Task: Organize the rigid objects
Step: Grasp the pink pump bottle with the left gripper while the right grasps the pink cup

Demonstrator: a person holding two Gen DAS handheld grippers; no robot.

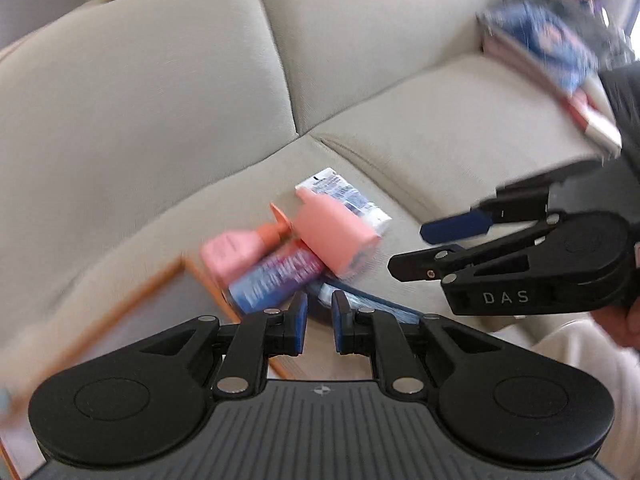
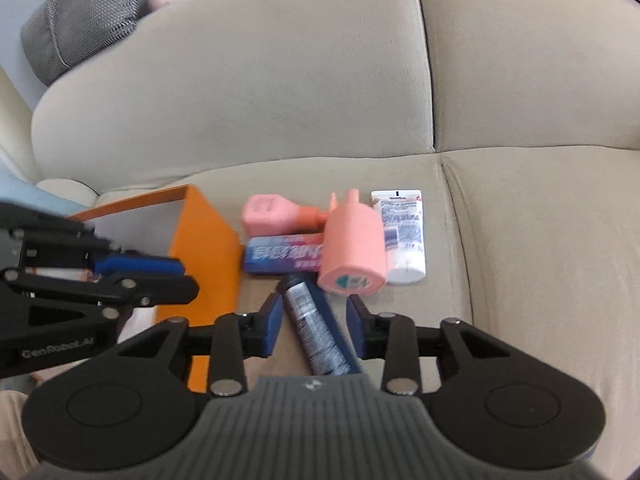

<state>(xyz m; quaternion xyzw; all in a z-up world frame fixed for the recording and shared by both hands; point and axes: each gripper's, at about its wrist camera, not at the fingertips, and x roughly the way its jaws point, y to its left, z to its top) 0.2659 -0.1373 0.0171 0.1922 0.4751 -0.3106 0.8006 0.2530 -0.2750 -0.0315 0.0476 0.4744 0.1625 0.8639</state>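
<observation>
Left wrist view: a heap of toiletries on the sofa seat (image 1: 440, 120). A fat pink bottle (image 1: 340, 236) lies tipped over a white tube (image 1: 352, 196), a smaller pink bottle (image 1: 232, 252) and a blue-purple box (image 1: 276, 280). Just beside the heap, an orange-rimmed tray (image 1: 132, 300). A pile of magazines (image 1: 548, 52) sits far up right, blurred. My left gripper (image 1: 320, 322): jaws together, nothing between them, hanging over the near edge of the heap and touching nothing I can see. My right gripper (image 1: 440, 248) comes in from the right, side-on, so its gap is hard to read here.

Right wrist view: same heap, sharper. A dark blue tube (image 2: 316, 328) lies lengthwise right between my right gripper's (image 2: 314, 328) jaws. The jaws are partly apart, pads clear of it on both sides, so no grip yet. The orange tray (image 2: 208, 248) stands just left of the heap; my left gripper (image 2: 176, 276) is in front of it, empty.

Handling guess: the tube looks light, smooth plastic, a bit squashy, may slip. I'd clamp mid-body across its width, not the cap end. The pink bottles look stiff, hollow, prone to roll.
</observation>
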